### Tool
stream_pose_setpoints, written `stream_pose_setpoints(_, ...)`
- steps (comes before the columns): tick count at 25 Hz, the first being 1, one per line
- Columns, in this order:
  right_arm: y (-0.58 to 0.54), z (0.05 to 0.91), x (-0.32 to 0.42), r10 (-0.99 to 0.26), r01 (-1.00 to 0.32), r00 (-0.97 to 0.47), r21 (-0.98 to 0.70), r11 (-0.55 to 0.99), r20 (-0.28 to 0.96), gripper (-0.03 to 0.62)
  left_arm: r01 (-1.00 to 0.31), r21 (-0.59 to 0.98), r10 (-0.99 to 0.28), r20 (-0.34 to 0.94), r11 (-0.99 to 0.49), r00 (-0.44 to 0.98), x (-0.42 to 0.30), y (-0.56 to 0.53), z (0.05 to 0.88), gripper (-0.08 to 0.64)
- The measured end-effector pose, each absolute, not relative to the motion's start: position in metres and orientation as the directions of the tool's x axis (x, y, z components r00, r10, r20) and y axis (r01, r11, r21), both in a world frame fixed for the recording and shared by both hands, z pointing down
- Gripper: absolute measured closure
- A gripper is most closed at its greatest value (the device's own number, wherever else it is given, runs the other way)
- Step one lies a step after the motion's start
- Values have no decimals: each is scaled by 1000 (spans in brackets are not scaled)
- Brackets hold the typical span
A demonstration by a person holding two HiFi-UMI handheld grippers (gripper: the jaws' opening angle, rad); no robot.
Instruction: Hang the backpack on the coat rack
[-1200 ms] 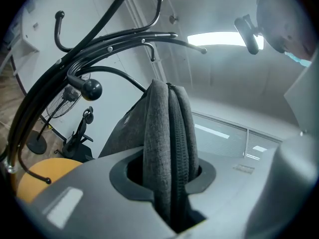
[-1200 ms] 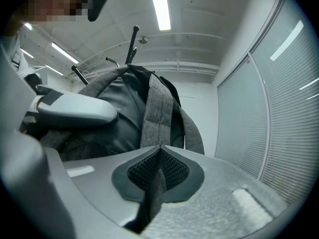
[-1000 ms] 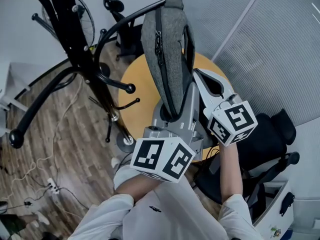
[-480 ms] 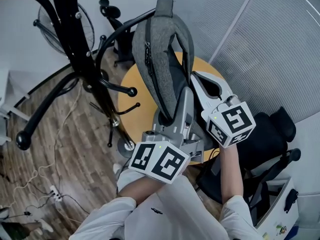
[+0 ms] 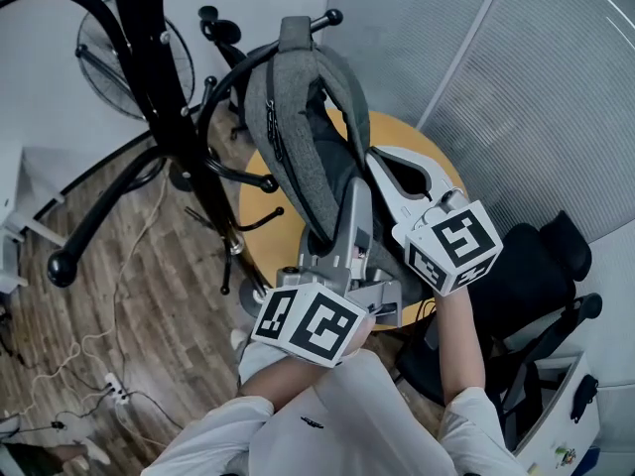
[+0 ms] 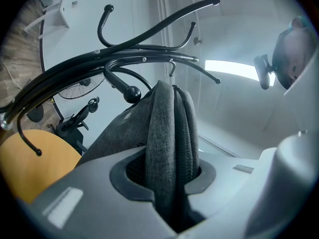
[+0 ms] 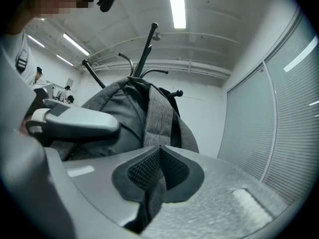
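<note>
A grey backpack (image 5: 298, 137) is held up against the black coat rack (image 5: 149, 77). One curved rack arm (image 5: 243, 72) runs under the bag's top loop (image 5: 295, 30), and its ball end (image 5: 337, 15) sticks out on the right. My left gripper (image 5: 352, 198) is shut on the bag's thick lower edge (image 6: 169, 148), which fills the jaws. To its right, my right gripper (image 5: 385, 167) is shut on a thin grey strap (image 7: 158, 118) of the backpack. The rack's hooks (image 6: 149, 59) spread above the bag in the left gripper view.
A round yellow table (image 5: 268, 201) stands under the bag beside the rack's pole. A black office chair (image 5: 541, 266) is at the right, with a slatted partition (image 5: 556, 97) behind it. A fan (image 5: 124, 48) stands at the back. Cables and a power strip (image 5: 114, 390) lie on the wood floor.
The backpack has shifted left along the rack arm. The arm's ball end, hidden at the bag's top before, now shows past the top loop. Both grippers kept their hold.
</note>
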State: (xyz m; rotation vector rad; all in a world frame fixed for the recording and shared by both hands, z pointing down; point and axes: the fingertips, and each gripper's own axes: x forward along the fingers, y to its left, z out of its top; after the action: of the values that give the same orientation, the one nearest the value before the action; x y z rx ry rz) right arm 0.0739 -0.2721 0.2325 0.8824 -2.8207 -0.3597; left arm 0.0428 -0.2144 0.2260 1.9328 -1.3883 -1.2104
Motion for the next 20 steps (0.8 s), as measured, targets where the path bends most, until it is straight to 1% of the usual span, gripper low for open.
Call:
stream_pose_setpoints(9,-268,249,65,-562,-544,-826,193,817,53,600,-577,743,-934,-340,-339,111,37,-209,239,436)
stream_pose_setpoints(15,-267,256,60,-549,-540,-835,140,830,32,600,-659,694,-949,-296,-289,104,35,-209,249,425)
stream_pose_setpoints(20,-258,261,53,-518,-512,-855,115,852,33,600,-712,653,-957,-273,-260,99,32,-213,257,419)
